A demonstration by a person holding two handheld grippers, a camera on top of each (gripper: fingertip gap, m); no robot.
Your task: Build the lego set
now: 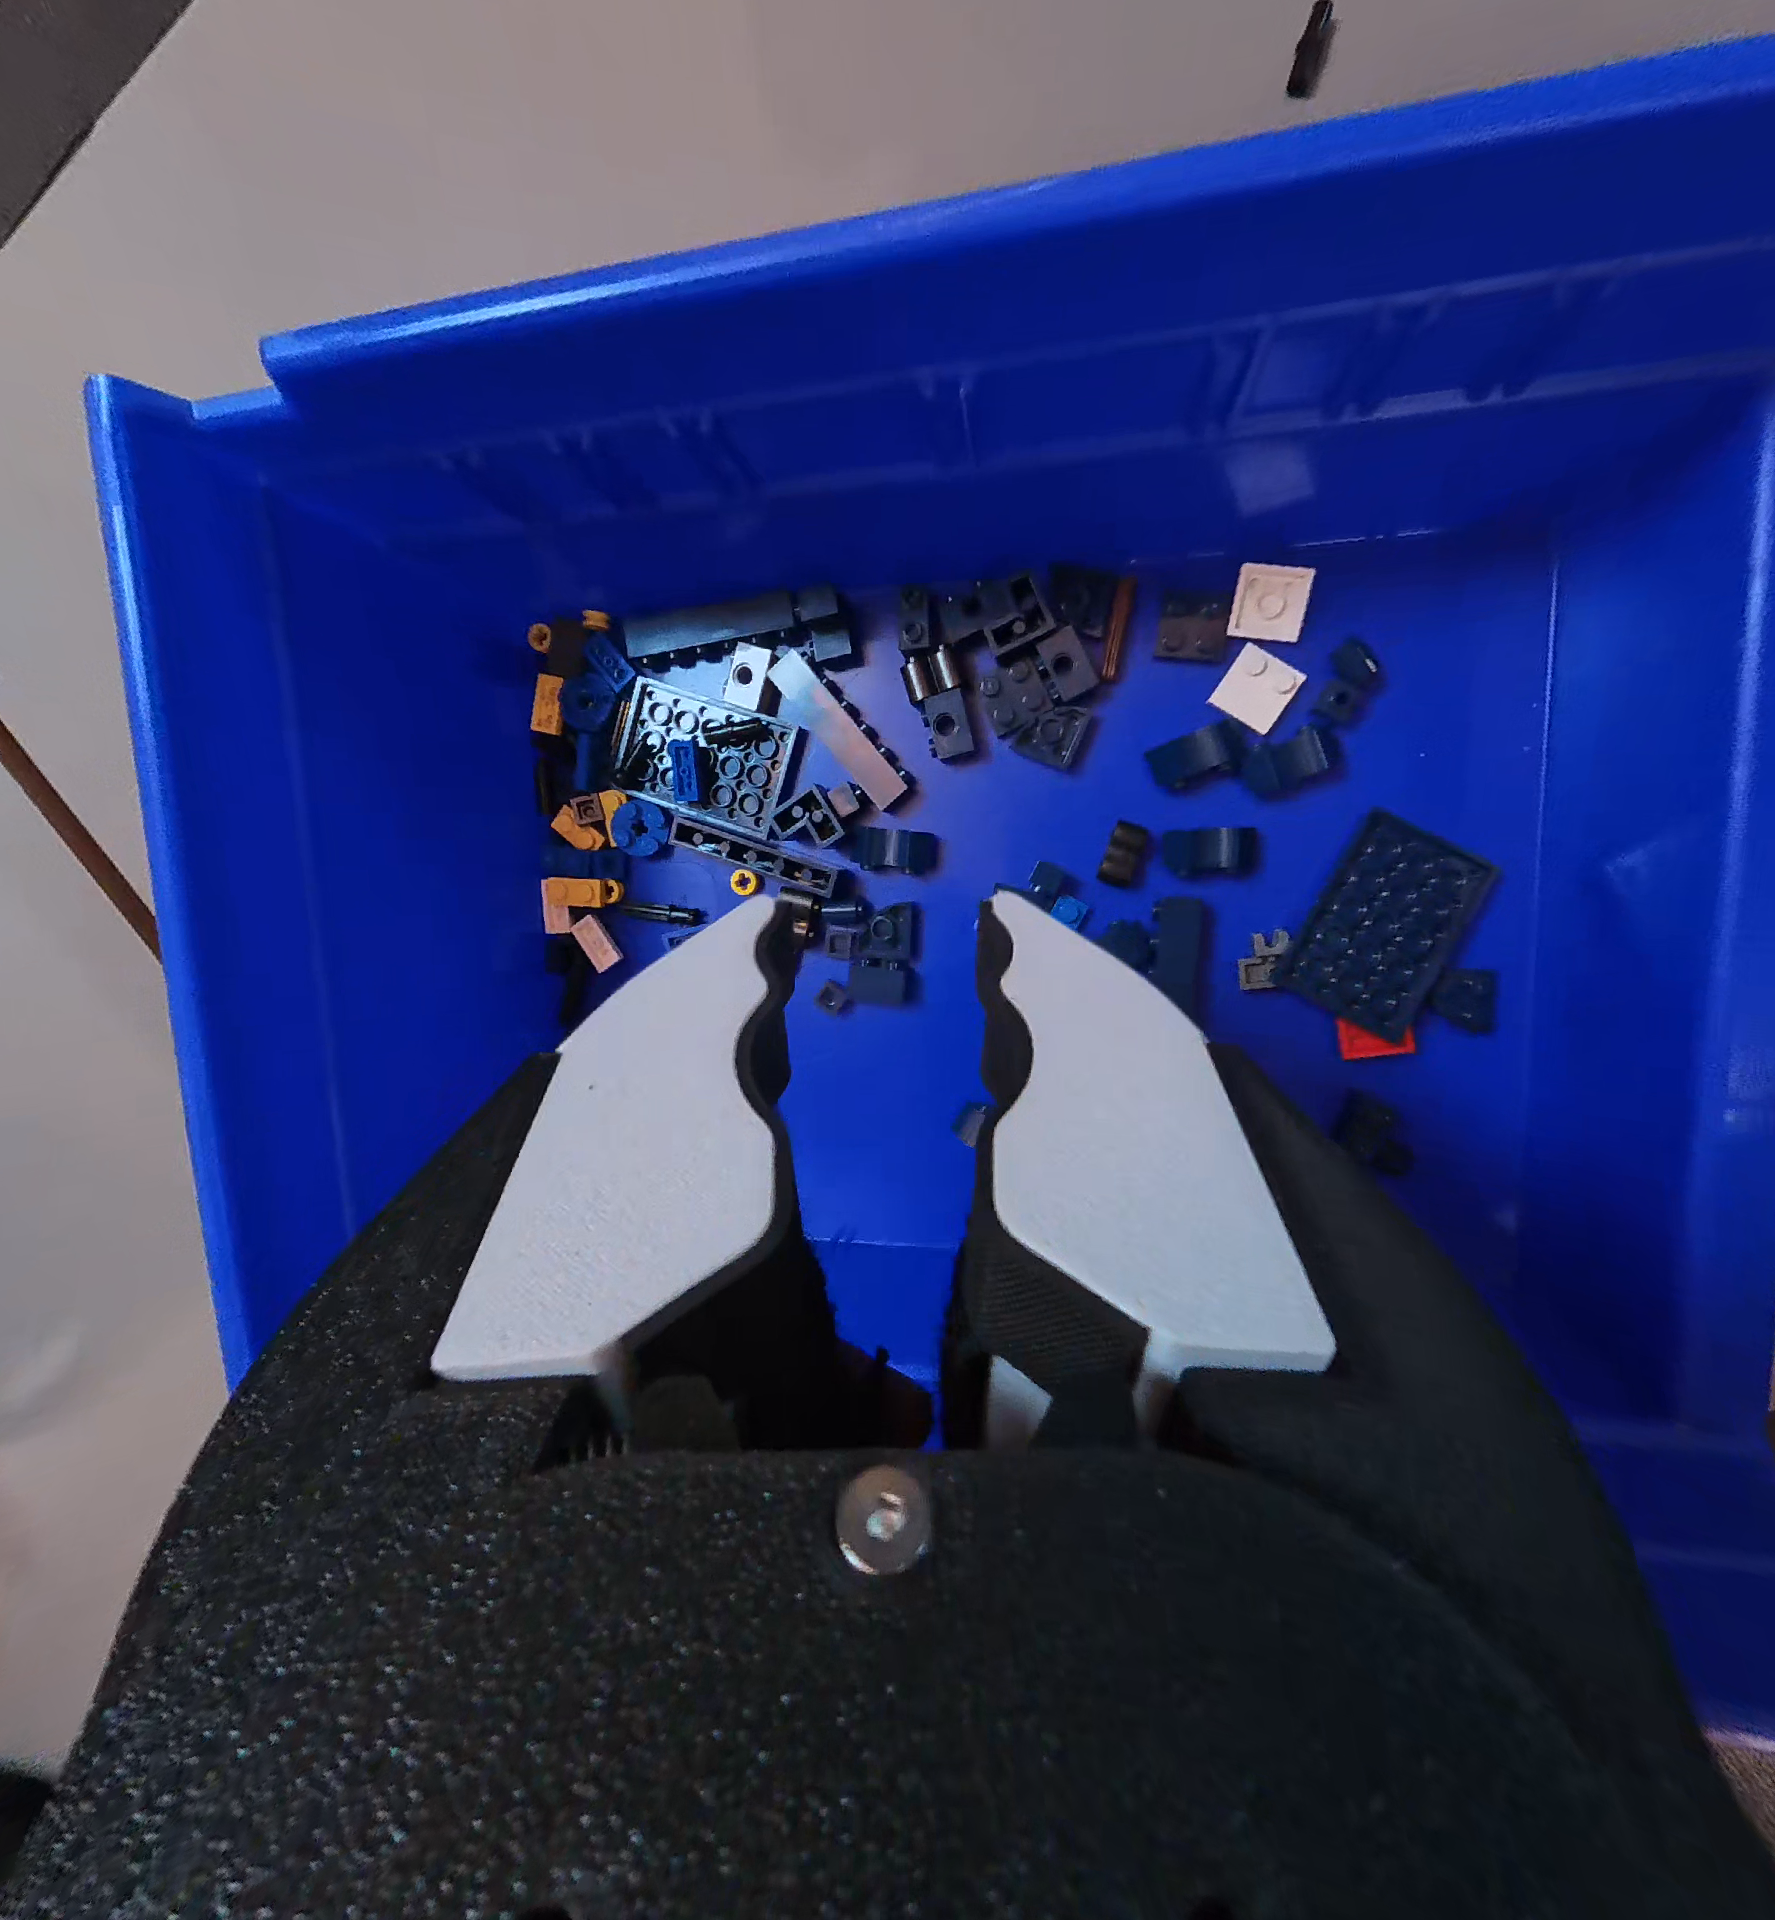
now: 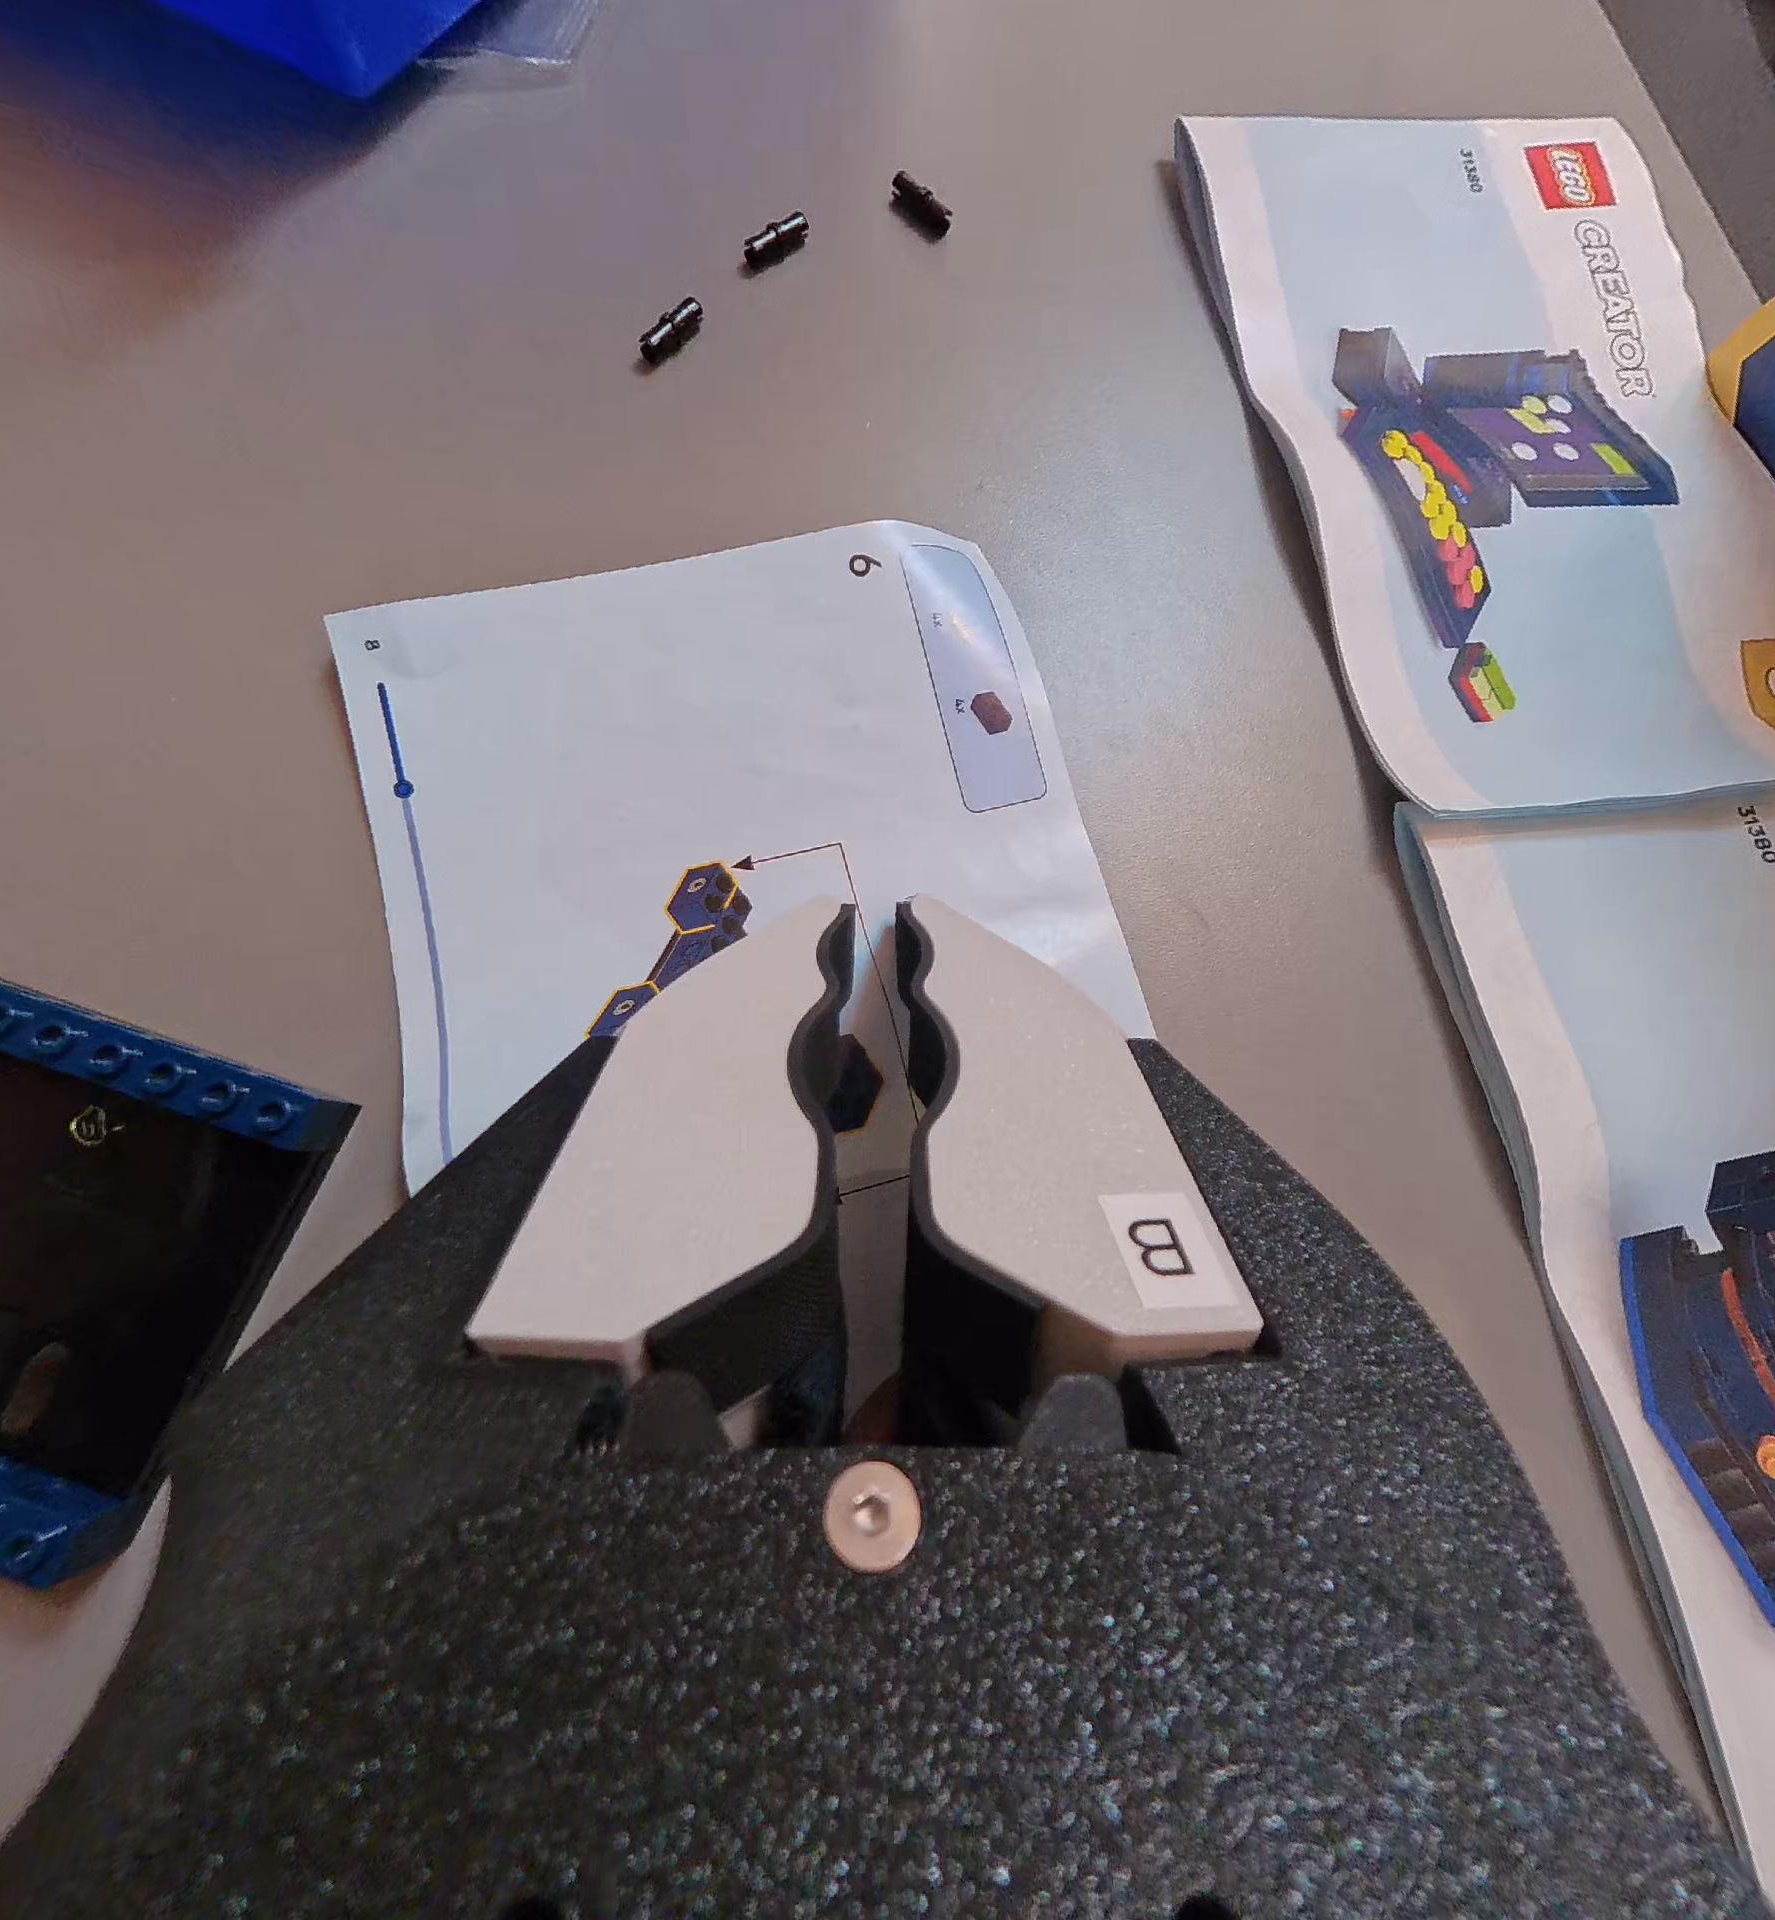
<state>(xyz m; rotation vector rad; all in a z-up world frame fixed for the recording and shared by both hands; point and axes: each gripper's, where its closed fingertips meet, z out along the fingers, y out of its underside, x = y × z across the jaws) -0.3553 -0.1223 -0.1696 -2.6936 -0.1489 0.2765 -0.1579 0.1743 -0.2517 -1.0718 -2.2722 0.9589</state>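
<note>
One blue bin [image 1: 1641,831] holds dozens of small building bricks, too jumbled to count exactly, among them two white tiles [image 1: 1267,603] and one red piece [image 1: 1371,1039]. On the table [image 2: 239,416] lie three black pins [image 2: 776,239], one loose page [image 2: 654,727] and two booklets [image 2: 1434,468].

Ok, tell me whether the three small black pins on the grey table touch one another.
Apart. The right wrist view shows bare table between the nearest pin, the middle pin and the farthest pin; none touches another.
</note>
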